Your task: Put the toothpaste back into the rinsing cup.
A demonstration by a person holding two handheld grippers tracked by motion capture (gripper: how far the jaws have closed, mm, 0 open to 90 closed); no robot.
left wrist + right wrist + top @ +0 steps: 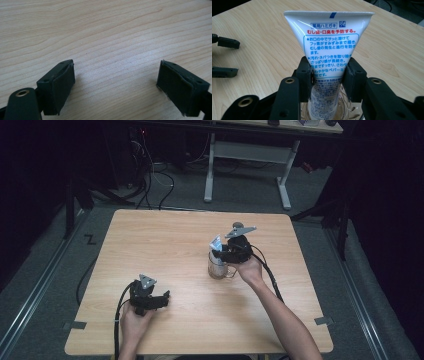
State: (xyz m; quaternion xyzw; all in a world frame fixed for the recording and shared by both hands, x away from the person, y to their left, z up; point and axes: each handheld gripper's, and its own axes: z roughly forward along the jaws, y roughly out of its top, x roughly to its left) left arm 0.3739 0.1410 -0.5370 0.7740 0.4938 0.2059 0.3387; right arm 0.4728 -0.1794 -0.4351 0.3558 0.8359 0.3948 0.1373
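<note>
The white toothpaste tube (328,50) stands upright with its flat crimped end up and its lower end down inside a clear glass mug (218,266), which sits on the wooden desk (165,240) a little right of the middle. Your right gripper (327,77) is closed on the tube at mid-height, one black pad pressed against each side of it just above the mug's rim. In the high view your right hand (250,268) holds that gripper right beside the mug, with its grey three-cornered plate (240,231) on top.

Your left gripper (116,82) is well apart from all this, near the front left of the desk. Its jaws are spread wide and have hold of nothing, with bare wood grain between the pads. Your left hand (134,319) holds it low over the desk.
</note>
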